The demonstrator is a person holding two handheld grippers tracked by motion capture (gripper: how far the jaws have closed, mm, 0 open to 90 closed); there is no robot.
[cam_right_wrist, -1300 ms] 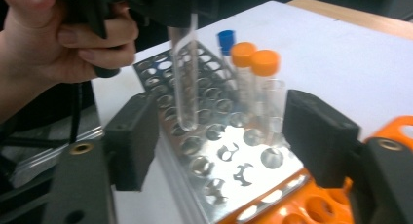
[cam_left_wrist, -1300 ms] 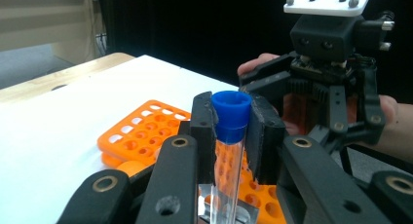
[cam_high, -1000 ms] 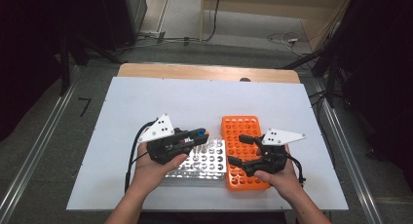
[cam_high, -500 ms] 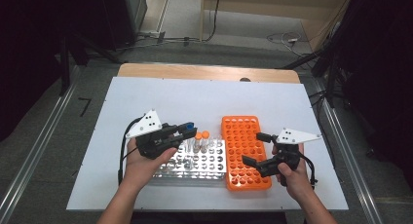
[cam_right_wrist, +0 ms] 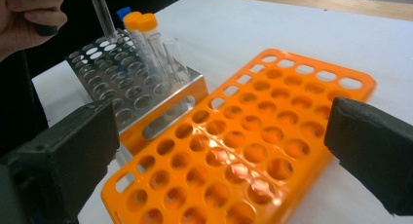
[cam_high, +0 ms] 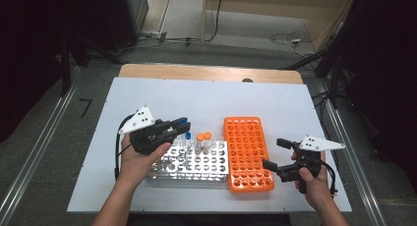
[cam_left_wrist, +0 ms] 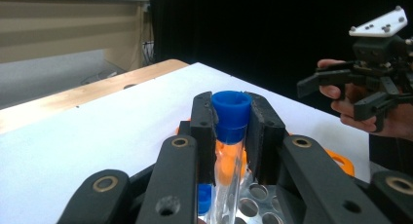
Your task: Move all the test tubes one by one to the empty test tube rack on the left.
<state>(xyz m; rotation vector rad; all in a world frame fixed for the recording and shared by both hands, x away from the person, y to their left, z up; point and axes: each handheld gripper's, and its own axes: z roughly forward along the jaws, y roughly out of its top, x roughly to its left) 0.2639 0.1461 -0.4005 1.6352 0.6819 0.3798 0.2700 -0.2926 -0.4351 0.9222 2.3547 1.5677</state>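
My left gripper (cam_high: 178,125) is shut on a clear tube with a blue cap (cam_left_wrist: 231,109), held upright over the far left part of the metal rack (cam_high: 196,163). The tube's lower end (cam_right_wrist: 102,12) hangs just above the rack's holes. Two orange-capped tubes (cam_high: 203,137) and another blue-capped tube (cam_high: 188,136) stand in that rack. My right gripper (cam_high: 276,155) is at the near right edge of the empty orange rack (cam_high: 247,152). Its jaws have just been opening and now stand wide with nothing between them.
Both racks sit side by side on a white board (cam_high: 295,103), the metal one on the left. A wooden table edge (cam_high: 211,72) runs along the far side. Bare board lies beyond the racks and to their right.
My left gripper has drifted left and away with the blue-capped tube. My right gripper has slid right off the orange rack, and its jaws have spread wider.
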